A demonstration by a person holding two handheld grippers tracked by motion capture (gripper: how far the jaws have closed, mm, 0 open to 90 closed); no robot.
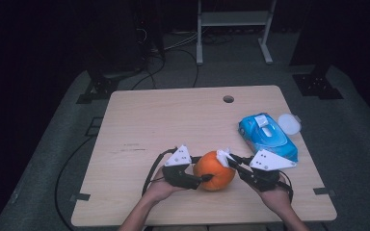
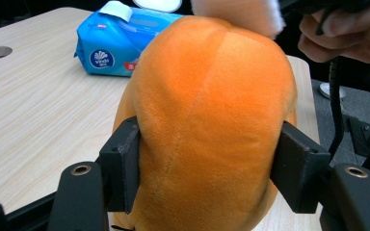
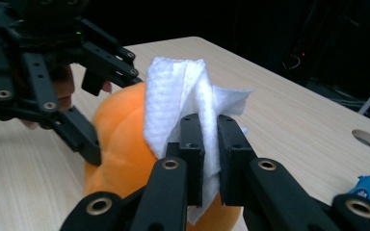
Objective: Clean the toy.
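Pale wooden surface (image 1: 173, 125) under dim light, dark room beyond; orange plush ball (image 1: 214, 170) at the near middle, blue wipes pack (image 1: 267, 137) to the far right. Left gripper (image 2: 207, 168) clamped on the ball's two sides, right gripper (image 3: 210, 144) pressed together on a folded white wipe (image 3: 178, 103) touching the ball's top. Best to hold the clamp steady, drag the wipe across the plush with light pressure, avoid pushing the ball out of the grip
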